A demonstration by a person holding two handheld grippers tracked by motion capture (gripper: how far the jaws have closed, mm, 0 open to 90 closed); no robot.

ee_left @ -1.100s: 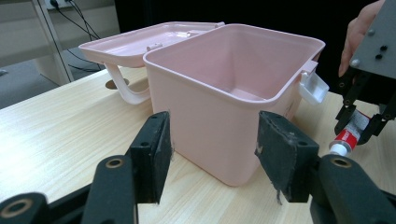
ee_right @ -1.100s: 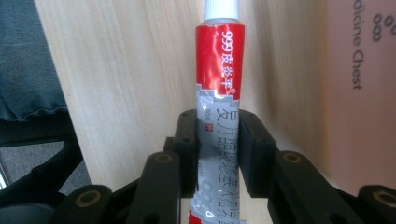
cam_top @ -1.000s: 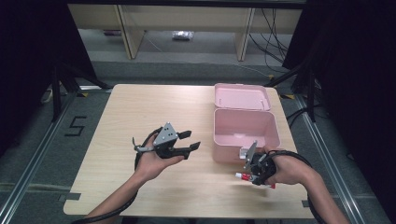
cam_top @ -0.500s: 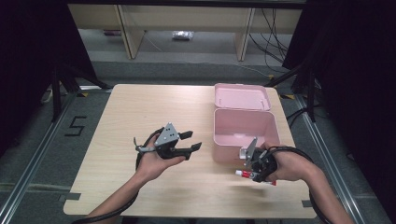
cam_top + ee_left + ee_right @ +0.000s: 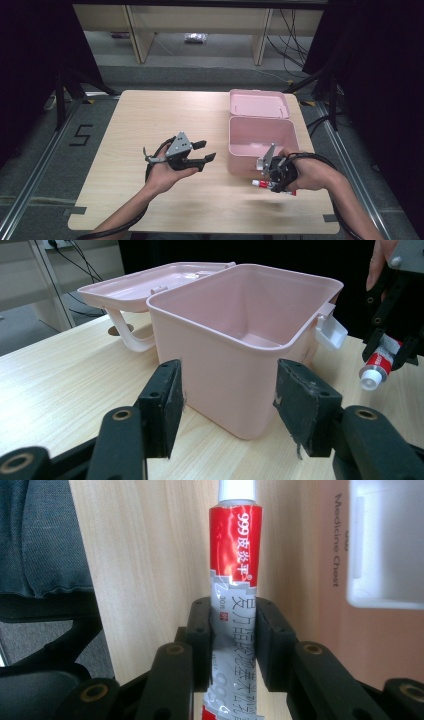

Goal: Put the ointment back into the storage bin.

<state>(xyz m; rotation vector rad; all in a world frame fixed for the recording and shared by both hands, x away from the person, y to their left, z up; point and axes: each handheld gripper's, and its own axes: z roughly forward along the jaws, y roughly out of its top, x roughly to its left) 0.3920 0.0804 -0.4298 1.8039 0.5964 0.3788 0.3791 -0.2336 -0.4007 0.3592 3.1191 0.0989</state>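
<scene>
Ointment tube (image 5: 234,570), red and silver: clamped mid-body in right gripper (image 5: 276,176), lifted off the counter (image 5: 150,120), not yet in open pink medicine chest (image 5: 260,142) just ahead. Left gripper (image 5: 200,154): jaws apart, holding nothing, facing chest.

open pink box (image 5: 259,142) just beside right gripper (image 5: 274,176)

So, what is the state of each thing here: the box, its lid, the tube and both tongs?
Pink box: open, nothing seen inside.
Lid: swung back, lying flat behind the box.
Red tube: capped, clamped in the right tongs.
Right tongs: shut on the tube.
Left tongs: open, holding nothing.
</scene>
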